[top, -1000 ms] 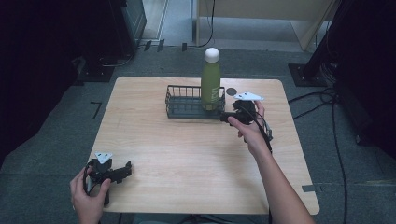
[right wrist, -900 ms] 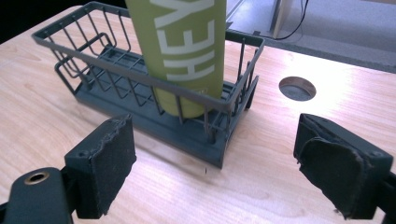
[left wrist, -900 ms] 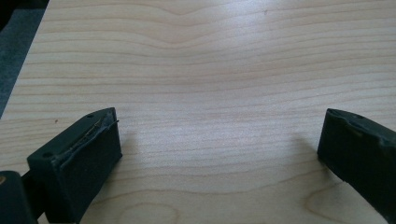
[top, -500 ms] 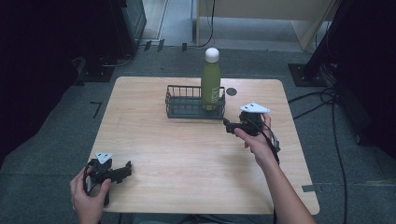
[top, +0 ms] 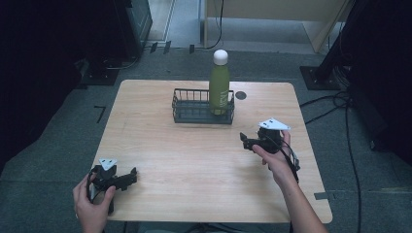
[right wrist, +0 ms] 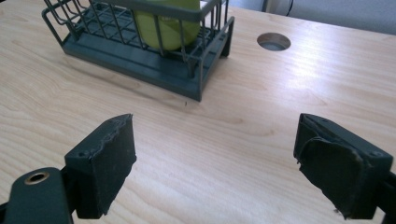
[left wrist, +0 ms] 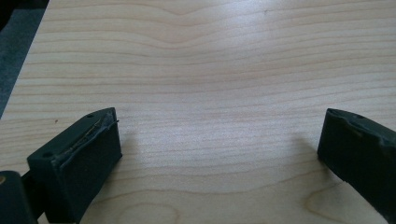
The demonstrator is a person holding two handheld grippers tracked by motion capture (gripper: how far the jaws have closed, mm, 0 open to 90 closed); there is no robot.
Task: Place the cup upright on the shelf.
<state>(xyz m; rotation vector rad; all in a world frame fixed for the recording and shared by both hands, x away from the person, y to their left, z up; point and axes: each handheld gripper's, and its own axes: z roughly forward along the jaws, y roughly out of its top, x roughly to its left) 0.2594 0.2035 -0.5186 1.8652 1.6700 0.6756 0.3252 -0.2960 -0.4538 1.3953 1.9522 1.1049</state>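
A green bottle [top: 219,86] with a white cap stands upright in the right end of a dark wire basket [top: 194,110] at the back of the wooden table [top: 194,160]. My right gripper [top: 245,141] hovers open in front of and to the right of the basket, clear of it, with nothing between its jaws. In the right gripper view the basket [right wrist: 140,51] and the bottle's base [right wrist: 168,25] lie ahead beyond the open right gripper [right wrist: 215,140]. My left gripper [top: 130,177] rests open near the front left corner; in the left gripper view the left gripper [left wrist: 222,133] has bare wood between its jaws.
A round cable hole [top: 240,95] sits in the tabletop just right of the basket, also seen as the hole [right wrist: 273,41] in the right gripper view. Cables [top: 335,104] run on the floor to the right. Dark equipment stands beyond the table's far left.
My right gripper has drawn back from beside the bottle and basket toward the front of the table, empty and open. The left gripper has stayed put.
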